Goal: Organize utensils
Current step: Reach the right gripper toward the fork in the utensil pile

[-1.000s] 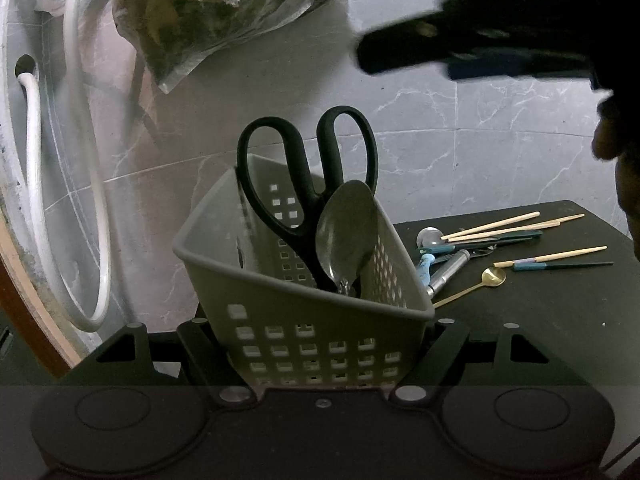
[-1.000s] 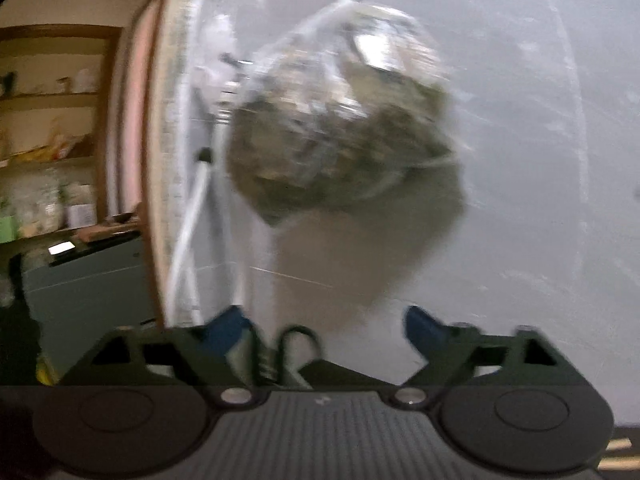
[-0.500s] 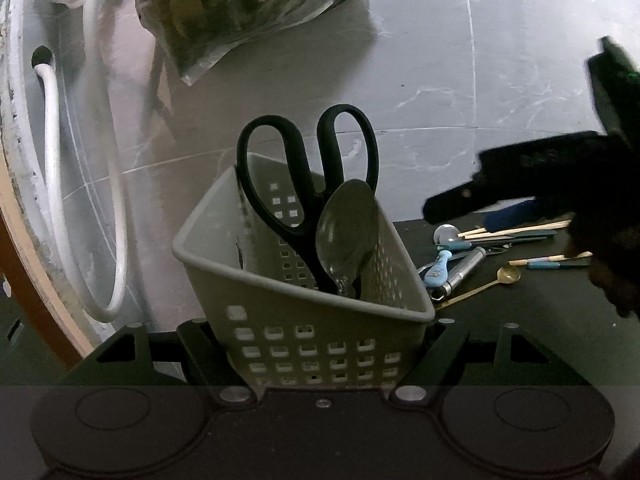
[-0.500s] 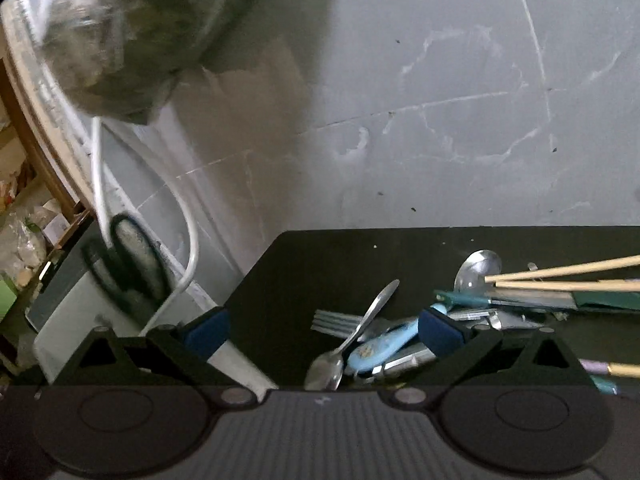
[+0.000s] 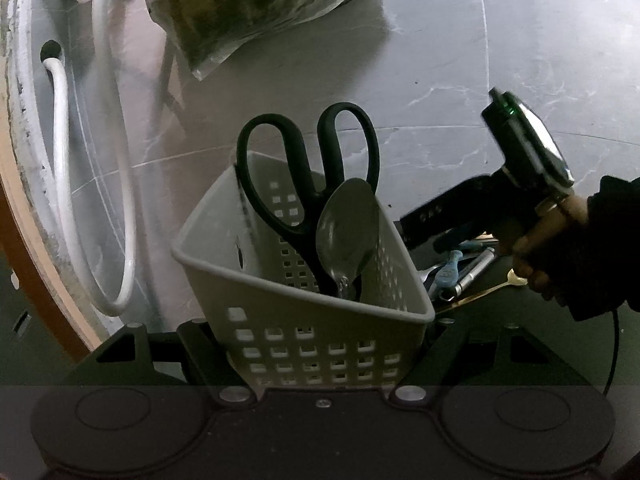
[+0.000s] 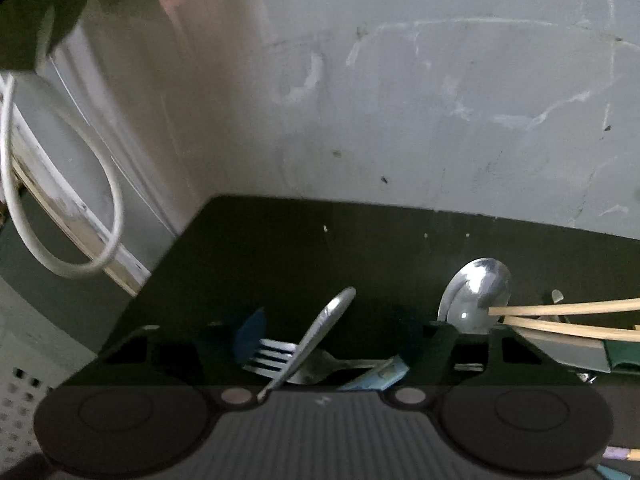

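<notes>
My left gripper [image 5: 320,344] is shut on a grey perforated basket [image 5: 304,320]. The basket holds black scissors [image 5: 308,168] and a large metal spoon [image 5: 347,228], both upright. My right gripper [image 6: 344,340] is open, low over a pile of utensils on the black table [image 6: 320,248]. A metal spoon handle [image 6: 316,336], a fork [image 6: 272,356] and a light blue handle [image 6: 380,374] lie between its fingers. A second spoon [image 6: 476,292] and wooden chopsticks [image 6: 560,316] lie to the right. The right gripper also shows in the left wrist view [image 5: 448,216].
A grey marble wall [image 6: 400,100] stands behind the table. A white hose [image 5: 64,200] loops down at the left. A plastic bag of dark stuff [image 5: 256,4] hangs on the wall above the basket. A gold spoon [image 5: 512,280] lies on the table.
My right gripper has swung down from facing the hanging bag to just above the utensil pile. The left gripper and basket stay nearly still.
</notes>
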{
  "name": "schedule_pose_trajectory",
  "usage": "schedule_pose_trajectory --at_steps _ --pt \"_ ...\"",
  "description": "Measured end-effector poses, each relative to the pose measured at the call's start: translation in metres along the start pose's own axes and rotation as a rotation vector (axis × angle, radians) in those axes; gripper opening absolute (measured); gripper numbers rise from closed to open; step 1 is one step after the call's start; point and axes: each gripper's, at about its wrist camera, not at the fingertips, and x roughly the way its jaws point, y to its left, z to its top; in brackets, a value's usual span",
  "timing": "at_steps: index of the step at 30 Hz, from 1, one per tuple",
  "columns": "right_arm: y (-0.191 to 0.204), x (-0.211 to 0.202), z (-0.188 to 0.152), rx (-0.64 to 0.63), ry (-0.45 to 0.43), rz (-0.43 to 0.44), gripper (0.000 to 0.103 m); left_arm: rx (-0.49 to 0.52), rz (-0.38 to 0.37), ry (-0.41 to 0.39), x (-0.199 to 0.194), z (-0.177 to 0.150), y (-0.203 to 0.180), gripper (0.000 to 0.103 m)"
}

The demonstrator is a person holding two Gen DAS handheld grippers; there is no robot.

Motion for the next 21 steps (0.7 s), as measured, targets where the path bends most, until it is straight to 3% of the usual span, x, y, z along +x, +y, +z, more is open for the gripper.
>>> schedule_pose_trajectory --at_steps 9,16,21 --pt "0.017 0.009 -0.008 -0.051 -0.006 -0.035 0.044 -0.003 0.004 0.002 0.0 0.001 0.0 0.078" --pt "0.021 0.009 -0.008 -0.041 -0.002 -0.046 0.02 -0.004 0.004 0.002 0.0 0.001 0.0 0.078" --pt "0.018 0.01 -0.007 0.003 0.004 -0.036 0.017 -0.006 0.004 0.002 0.0 0.001 0.001 0.078"
